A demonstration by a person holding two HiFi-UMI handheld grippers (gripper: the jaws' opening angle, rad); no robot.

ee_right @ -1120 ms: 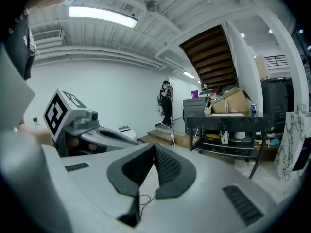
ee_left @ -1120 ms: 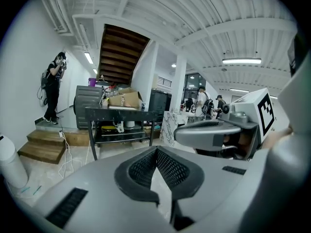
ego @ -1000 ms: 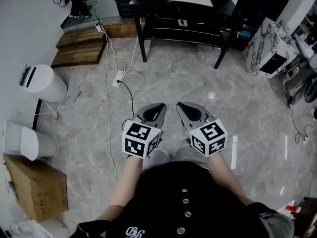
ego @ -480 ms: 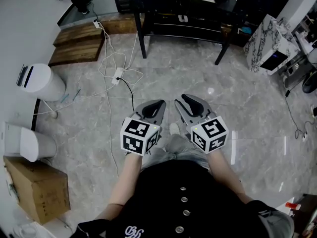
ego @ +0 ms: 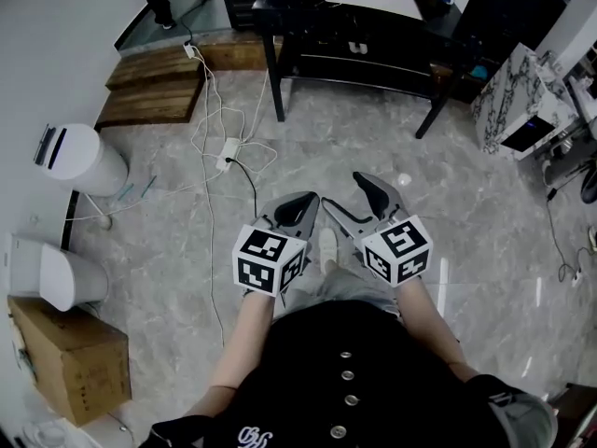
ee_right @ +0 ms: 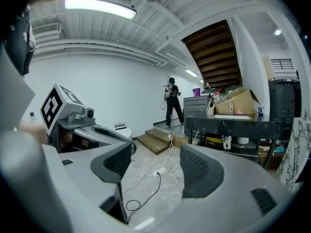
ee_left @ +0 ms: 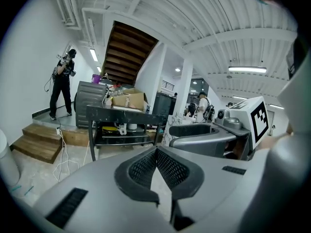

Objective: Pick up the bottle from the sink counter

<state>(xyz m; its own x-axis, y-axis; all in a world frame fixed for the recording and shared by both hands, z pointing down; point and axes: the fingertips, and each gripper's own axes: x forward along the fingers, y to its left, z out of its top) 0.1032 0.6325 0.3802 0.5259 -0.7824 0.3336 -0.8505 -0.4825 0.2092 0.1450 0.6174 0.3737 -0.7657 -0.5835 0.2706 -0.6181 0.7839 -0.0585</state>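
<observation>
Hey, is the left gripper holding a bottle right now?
No, the left gripper has its jaws closed tip to tip in its own view, with nothing caught between them.

Left hand-held gripper (ego: 300, 202) closed; right hand-held gripper (ego: 343, 192) just opening, empty.
</observation>
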